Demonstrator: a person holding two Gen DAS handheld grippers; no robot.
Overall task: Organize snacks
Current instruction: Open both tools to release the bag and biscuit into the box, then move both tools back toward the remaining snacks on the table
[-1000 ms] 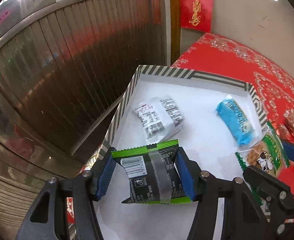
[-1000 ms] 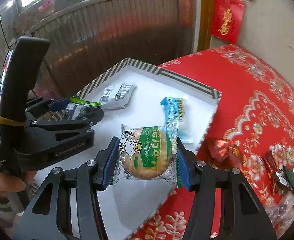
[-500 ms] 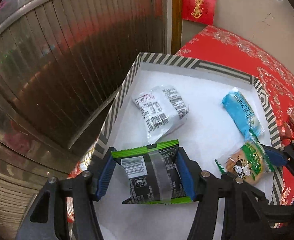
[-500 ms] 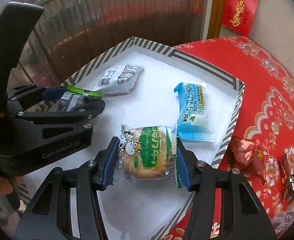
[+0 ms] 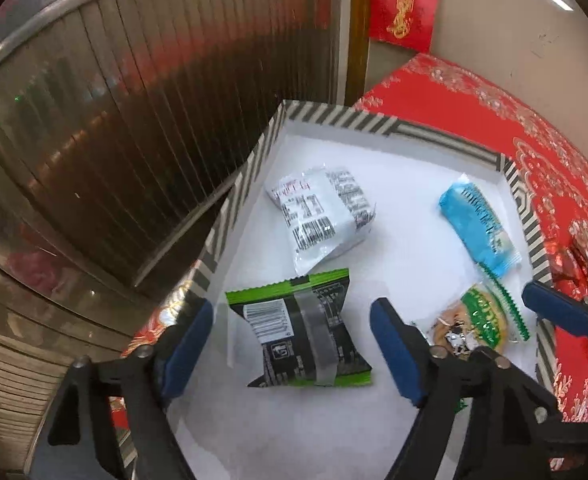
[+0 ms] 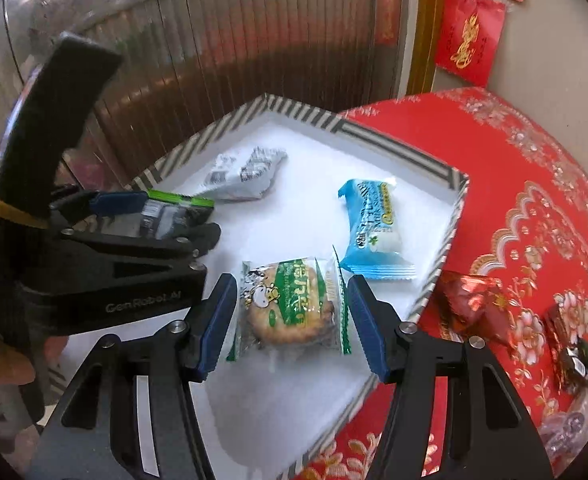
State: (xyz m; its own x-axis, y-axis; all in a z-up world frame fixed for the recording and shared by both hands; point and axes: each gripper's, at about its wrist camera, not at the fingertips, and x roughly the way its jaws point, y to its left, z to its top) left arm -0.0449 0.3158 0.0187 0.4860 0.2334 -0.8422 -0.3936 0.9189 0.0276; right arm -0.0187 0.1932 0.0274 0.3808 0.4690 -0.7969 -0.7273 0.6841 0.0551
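A white tray with a striped rim (image 5: 330, 115) (image 6: 398, 141) holds several snacks. My left gripper (image 5: 292, 340) is open; a green-and-black packet (image 5: 304, 336) lies on the tray floor between its blue pads, touching neither. My right gripper (image 6: 292, 320) is open around a green cookie packet (image 6: 290, 304) lying on the tray; the pads stand just off its sides. The cookie packet also shows in the left wrist view (image 5: 480, 320). A white packet (image 5: 320, 212) (image 6: 246, 172) and a blue packet (image 5: 478, 228) (image 6: 374, 232) lie farther back in the tray.
The tray sits on a red patterned tablecloth (image 6: 514, 184). Loose wrapped sweets (image 6: 470, 304) lie on the cloth right of the tray, more at the far right (image 6: 578, 344). A ribbed metal shutter (image 5: 154, 100) stands behind and left of the tray.
Both grippers have opened. The green-and-black packet and the cookie packet, held before, now lie on the tray floor. Both grippers came lower over the tray.
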